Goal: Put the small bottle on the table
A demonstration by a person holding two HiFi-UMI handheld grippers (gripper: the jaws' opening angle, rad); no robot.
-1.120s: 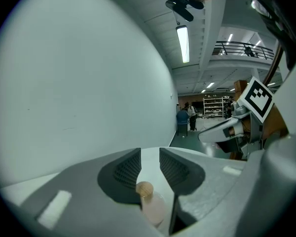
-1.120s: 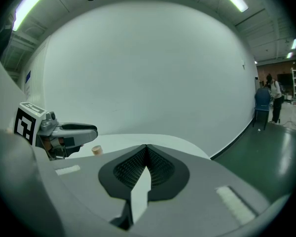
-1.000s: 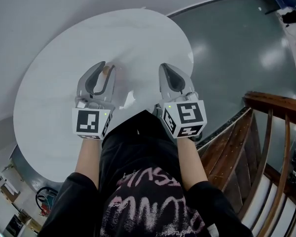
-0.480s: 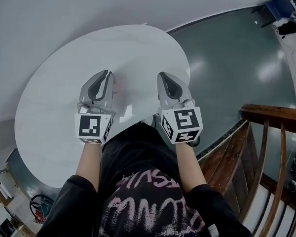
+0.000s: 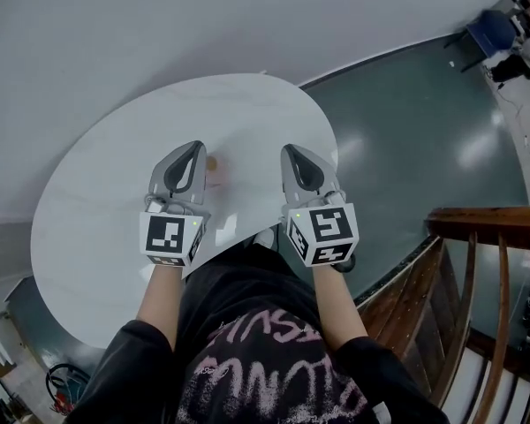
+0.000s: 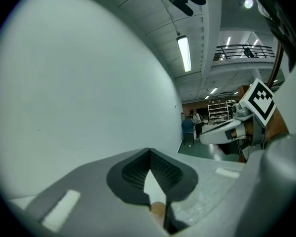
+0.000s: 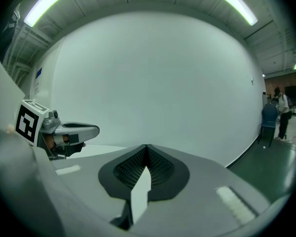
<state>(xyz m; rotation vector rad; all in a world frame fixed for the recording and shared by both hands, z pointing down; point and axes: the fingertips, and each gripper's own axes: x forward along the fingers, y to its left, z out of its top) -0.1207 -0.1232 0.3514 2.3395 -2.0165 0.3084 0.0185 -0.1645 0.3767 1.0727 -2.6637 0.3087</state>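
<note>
Carefully now: my left tongs (image 5: 193,148) and right tongs (image 5: 294,152) are closed, empty; I should lift away without brushing the small bottle (image 5: 213,162) just right of the left.

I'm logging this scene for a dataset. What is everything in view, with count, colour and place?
table: one, white, round, under both claws
bottle: one, small, pale with a tan cap, at the table's middle beside the left claw's tip; whether they touch is unclear
wall: one, white, behind the table
floor: dark green, shiny, right of the table
railing: one, brown wood, lower right
chair: one, blue, far upper right
shirt: one, black with pink print, bottom centre
left claw: one, grey, shut, over the table
right claw: one, grey, shut, empty, over the table
</note>
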